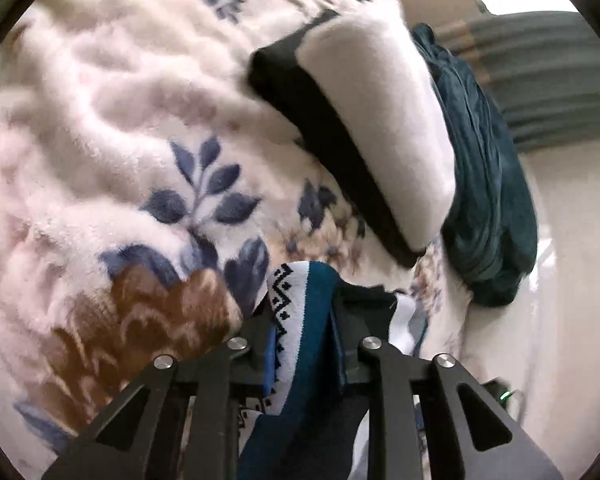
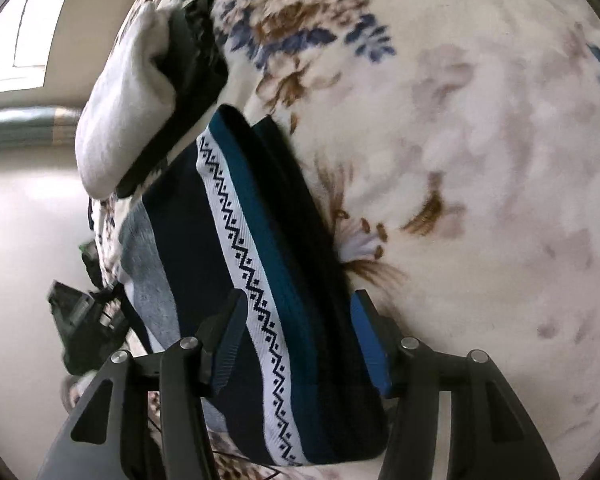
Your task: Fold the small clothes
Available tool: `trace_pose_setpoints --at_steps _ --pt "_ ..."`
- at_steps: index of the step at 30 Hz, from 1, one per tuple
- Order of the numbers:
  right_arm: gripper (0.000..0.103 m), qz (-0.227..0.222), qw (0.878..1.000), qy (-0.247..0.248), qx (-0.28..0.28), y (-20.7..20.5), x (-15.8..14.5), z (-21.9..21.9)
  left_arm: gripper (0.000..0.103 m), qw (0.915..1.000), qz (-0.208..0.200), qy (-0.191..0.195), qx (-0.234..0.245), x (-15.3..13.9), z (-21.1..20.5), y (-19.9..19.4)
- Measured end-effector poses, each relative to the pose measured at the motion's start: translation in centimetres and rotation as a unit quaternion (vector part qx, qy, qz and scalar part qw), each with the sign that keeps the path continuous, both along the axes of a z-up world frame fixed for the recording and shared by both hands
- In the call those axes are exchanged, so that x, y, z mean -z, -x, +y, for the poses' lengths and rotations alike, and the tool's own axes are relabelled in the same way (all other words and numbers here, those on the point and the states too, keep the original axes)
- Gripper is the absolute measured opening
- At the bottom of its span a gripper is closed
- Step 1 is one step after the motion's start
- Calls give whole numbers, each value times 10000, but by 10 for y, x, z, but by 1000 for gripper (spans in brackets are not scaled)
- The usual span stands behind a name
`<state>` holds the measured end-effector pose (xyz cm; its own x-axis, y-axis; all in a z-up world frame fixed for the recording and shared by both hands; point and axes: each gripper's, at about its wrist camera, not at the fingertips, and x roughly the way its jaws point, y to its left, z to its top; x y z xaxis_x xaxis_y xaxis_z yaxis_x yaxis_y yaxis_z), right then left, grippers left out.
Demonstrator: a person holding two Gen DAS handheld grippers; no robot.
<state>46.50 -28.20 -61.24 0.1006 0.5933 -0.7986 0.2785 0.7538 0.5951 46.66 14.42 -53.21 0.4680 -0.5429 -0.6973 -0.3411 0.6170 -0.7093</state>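
Note:
A patterned sock (image 2: 256,264), teal and navy with a white zigzag band, lies on a floral fleece blanket (image 2: 480,160). My right gripper (image 2: 300,332) is open, its fingers on either side of the sock. My left gripper (image 1: 304,320) is shut on the other end of the same sock (image 1: 300,312), the cloth bunched between its fingers. The left gripper also shows in the right wrist view (image 2: 84,320) at the sock's far edge. A folded white and black garment (image 1: 380,120) lies just beyond; it also shows in the right wrist view (image 2: 132,100).
A dark teal garment (image 1: 488,184) lies bunched at the blanket's (image 1: 100,120) edge beside the folded one. Beyond the edge are a pale floor (image 1: 572,220), a striped grey-green cloth (image 1: 540,80) and a window (image 2: 24,24).

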Motion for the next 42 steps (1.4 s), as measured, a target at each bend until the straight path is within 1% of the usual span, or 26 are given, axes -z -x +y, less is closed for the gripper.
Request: trace_pose_setpoints --at_steps 2,4,5,6,7,8,9,10,11,12,14,15,17,18,19,20,21,22,23,26,30,33,34,39,41,42 --pt "56 51 9996 23 -277 -2 5 7 19 9996 70 224 -148 14 8 -6" --pt "56 96 9993 -59 -366 -3 12 9 22 9984 215 480 -229 32 14 -14" --pt "56 86 9992 -128 -377 -4 14 9 27 9971 267 639 -321 39 17 -15" --pt "58 90 9991 -165 -386 -6 15 8 31 9946 274 920 -401 44 20 -15" --pt "60 85 9989 -195 -421 -9 18 7 40 9910 269 1221 -474 47 25 -12" --pt "67 58 9985 -278 -468 -12 20 7 50 9886 230 1397 -516 45 29 -7" --pt "73 54 9980 -378 -507 -15 24 7 56 9882 163 1445 -490 42 31 -2" --pt "75 98 9971 -499 -570 -20 32 9 67 9881 68 1473 -435 37 31 6" --pt "76 122 9961 -626 -607 -23 39 11 73 9884 29 1473 -363 33 30 13" --pt "83 114 9947 -787 -659 -27 45 14 73 9897 60 1413 -234 32 26 20" --pt "89 12 9923 -1038 -681 -33 50 17 73 9922 244 1213 139 32 11 33" --pt "89 -74 9906 -1161 -722 -35 49 20 73 9930 319 1084 332 32 2 37" --pt "89 -176 9889 -1202 -850 -40 47 30 73 9925 280 1010 631 31 -16 44" --pt "87 -217 9883 -1225 -878 -41 46 35 73 9931 259 908 699 31 -23 47" --pt "83 -272 9877 -1229 -926 -42 43 42 73 9943 132 805 687 28 -28 48" --pt "55 -276 9877 -1192 -972 -42 43 48 64 9949 23 749 677 25 -30 49" --pt "33 -261 9869 -1256 -976 -42 44 53 59 9955 -46 666 669 22 -32 49" --pt "33 -265 9878 -1228 -920 -41 42 56 48 9959 -131 634 636 16 -32 48" --pt "31 -348 9885 -1150 -915 -41 36 59 42 9964 -198 579 586 10 -31 48" --pt "28 -528 9889 -1103 -845 -40 14 56 36 9965 -322 501 584 -11 -28 42" --pt "26 -758 9887 -1098 -689 -42 -27 48 33 9938 -586 450 833 -51 -26 21" --pt "26 -985 9871 -1113 -592 -50 -57 46 32 9904 -808 339 1070 -88 -26 -10" --pt "26 -1048 9866 -1129 -540 -54 -66 45 32 9892 -877 340 1123 -96 -23 -18" --pt "26 -1526 9807 -1186 -296 -98 -126 49 32 9826 -1300 235 1307 -152 -13 -73" --pt "26 -1714 9778 -1183 -236 -123 -146 59 32 9795 -1465 164 1375 -171 -5 -101" --pt "26 -1787 9764 -1191 -210 -139 -154 65 32 9785 -1512 141 1399 -180 0 -123"
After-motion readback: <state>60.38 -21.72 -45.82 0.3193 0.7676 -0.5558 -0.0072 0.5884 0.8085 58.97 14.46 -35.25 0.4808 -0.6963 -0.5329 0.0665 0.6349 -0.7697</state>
